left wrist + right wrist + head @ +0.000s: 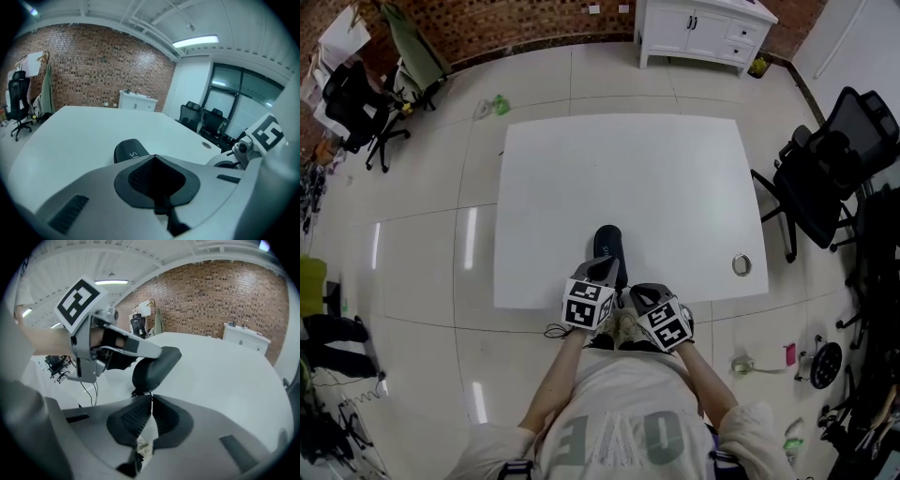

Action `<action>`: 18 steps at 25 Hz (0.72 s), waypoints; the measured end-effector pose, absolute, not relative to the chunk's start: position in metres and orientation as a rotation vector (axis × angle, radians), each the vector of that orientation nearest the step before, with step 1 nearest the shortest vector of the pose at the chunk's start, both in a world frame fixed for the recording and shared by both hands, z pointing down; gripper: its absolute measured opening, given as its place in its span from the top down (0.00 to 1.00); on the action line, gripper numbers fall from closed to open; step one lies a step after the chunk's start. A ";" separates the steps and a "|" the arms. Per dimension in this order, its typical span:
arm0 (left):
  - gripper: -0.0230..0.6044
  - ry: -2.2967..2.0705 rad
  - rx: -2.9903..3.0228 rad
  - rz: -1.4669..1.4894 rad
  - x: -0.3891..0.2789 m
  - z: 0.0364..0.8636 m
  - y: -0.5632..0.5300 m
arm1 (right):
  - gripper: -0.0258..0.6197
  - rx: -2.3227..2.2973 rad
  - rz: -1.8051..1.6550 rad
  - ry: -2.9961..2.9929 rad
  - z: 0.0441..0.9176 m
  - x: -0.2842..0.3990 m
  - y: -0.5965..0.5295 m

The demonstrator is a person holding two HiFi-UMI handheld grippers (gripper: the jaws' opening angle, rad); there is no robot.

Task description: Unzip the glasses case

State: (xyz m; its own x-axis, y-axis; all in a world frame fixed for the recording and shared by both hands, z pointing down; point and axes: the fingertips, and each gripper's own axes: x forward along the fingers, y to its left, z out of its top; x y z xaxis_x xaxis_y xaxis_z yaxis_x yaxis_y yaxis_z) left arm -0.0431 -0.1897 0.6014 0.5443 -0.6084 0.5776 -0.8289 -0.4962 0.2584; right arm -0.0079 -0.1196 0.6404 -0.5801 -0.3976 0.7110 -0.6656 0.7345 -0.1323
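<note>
Grey left gripper (154, 159): jaws pressed together, nothing between them. The tips sit over the near end of the glasses case (607, 242). In the right gripper view, one of its fingers lies across the top of the case and looks to be touching it. My guess is it's pinning the case down so it won't slide when the zip gets tugged.

Right gripper (150, 395): clenched down to a thin slit, tips right at the case's near end. A small dark tab hangs there, which I take for the zipper pull (138, 392). Looks like it's pinching that, but the thing is tiny, so don't quote me.

Both together: side by side in the lower middle of the head view, marker cubes facing up, both aimed at the same end of the case. One to hold and one to pull, I reckon.

Glasses case: dark, rounded, lying lengthwise away from the person, close to the bottom edge of the table (675, 178). Can't spot any opened seam, so I'd say it's still zipped.

Table: white, with a small round ring (742, 264) towards its lower right corner, well apart from the case.

Further out: black office chair (825, 169) at the right edge of the frame, white cabinet (703, 28) at the top.
</note>
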 end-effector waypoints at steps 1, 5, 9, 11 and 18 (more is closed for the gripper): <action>0.96 -1.154 2.263 0.551 -0.044 0.602 -0.190 | 0.96 0.820 0.516 -2.248 0.641 -0.005 -0.126; 0.96 -1.141 2.249 0.525 -0.045 0.602 -0.190 | 0.96 0.795 0.440 -2.231 0.644 -0.004 -0.142; 0.96 -1.139 2.248 0.509 -0.045 0.602 -0.192 | 0.96 0.779 0.408 -2.230 0.645 -0.005 -0.142; 0.96 -1.121 2.236 0.477 -0.045 0.602 -0.192 | 0.96 0.786 0.400 -2.227 0.646 -0.004 -0.141; 0.96 -1.179 2.208 0.321 -0.061 0.586 -0.200 | 0.96 0.964 0.333 -2.207 0.627 0.025 -0.172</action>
